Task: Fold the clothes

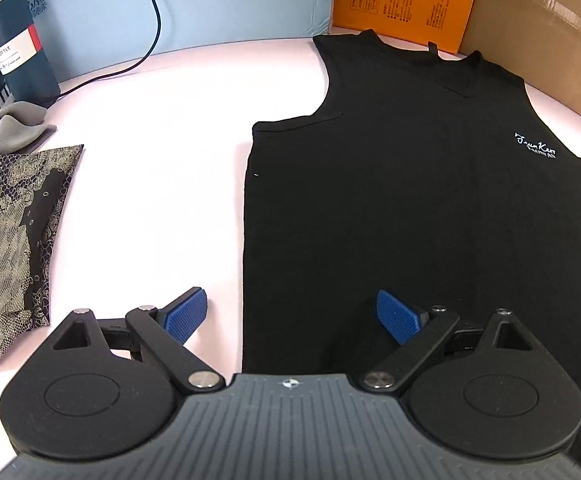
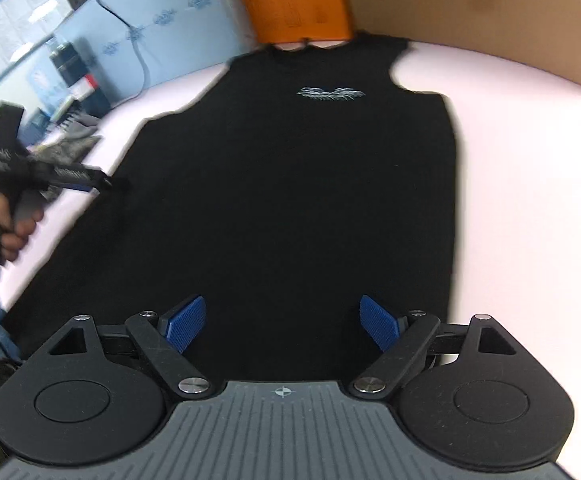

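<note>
Right wrist view blurs the black vest's [image 2: 290, 184] logo.

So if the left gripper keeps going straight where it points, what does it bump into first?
Probably the vest's left edge. The left gripper points down with open jaws straddling that edge, one finger over the table. Depth is hard to judge.

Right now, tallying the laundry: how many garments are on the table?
2: a black vest spread flat mid-table, and a lace-patterned garment folded at the left edge. Others may lie out of view.
</note>
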The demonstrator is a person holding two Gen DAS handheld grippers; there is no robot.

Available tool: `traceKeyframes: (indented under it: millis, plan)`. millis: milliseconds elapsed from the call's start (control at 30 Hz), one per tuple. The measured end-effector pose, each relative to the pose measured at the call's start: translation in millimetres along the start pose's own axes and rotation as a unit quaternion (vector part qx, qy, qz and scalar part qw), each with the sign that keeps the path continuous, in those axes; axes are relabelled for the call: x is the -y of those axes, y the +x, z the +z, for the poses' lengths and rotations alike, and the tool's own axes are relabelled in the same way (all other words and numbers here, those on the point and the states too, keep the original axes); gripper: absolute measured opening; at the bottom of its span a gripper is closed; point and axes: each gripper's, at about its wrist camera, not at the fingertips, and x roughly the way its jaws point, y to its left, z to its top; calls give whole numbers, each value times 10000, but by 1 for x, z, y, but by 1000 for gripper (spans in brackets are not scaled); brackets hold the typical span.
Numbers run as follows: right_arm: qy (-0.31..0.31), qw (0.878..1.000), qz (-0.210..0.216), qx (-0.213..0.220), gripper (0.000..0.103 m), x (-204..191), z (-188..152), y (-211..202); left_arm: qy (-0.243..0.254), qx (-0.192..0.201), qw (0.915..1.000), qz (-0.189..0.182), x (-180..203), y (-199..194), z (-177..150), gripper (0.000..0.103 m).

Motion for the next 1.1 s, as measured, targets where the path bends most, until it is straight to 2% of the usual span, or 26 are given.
traceKeyframes:
  millis: [133, 267, 333, 433, 567, 633, 700, 733, 833, 867, 933, 1033, 1100]
  plan:
    - [127, 9993, -272, 215, 85, -7, -15, -26, -51, -7, 9999, 103, 1, 2, 0, 95]
    - [51, 9992, 21, 384, 85, -20, -37, -47, -88, -13, 9998, 154, 3, 2, 0, 96]
    - [151, 9993, 186, 273, 85, -17, -51, -50, -109, -17, 9998, 173, 4, 1, -2, 97]
    - [401, 9991, 113, 2, 86, -9, -67, -49, -119, -46, 9997, 185, 3, -3, -4, 97]
    - [482, 9987, 124, 124, 86, -8, -74, -61, 94, -95, 9995, 271, 0, -15, -12, 97]
    - [495, 9980, 101, 388, 88, -13, -72, -72, 254, 36, 9992, 294, -7, -32, -21, 97]
    - [470, 9976, 184, 482, 93, -11, -76, -81, 343, 314, 9989, 108, -20, -55, -36, 97]
    - [472, 9975, 209, 486, 93, -9, -79, -84, 336, 445, 9984, -113, -28, -66, -44, 97]
    - [667, 9971, 221, 302, 93, -4, -87, -80, 330, 698, 9892, -1245, -49, -94, -77, 97]
    - [722, 9966, 249, 297, 93, -2, -88, -81, 410, 686, 9854, -1502, -53, -101, -88, 97]
    - [692, 9967, 324, 286, 93, 0, -91, -84, 695, 451, 9841, -1574, -51, -105, -109, 97]
    - [486, 9981, 352, 156, 94, 4, -95, -81, 1154, -153, 9865, -1150, -48, -98, -142, 97]
    - [395, 9989, 263, -29, 96, 12, -97, -79, 1293, -109, 9858, -1064, -53, -105, -156, 98]
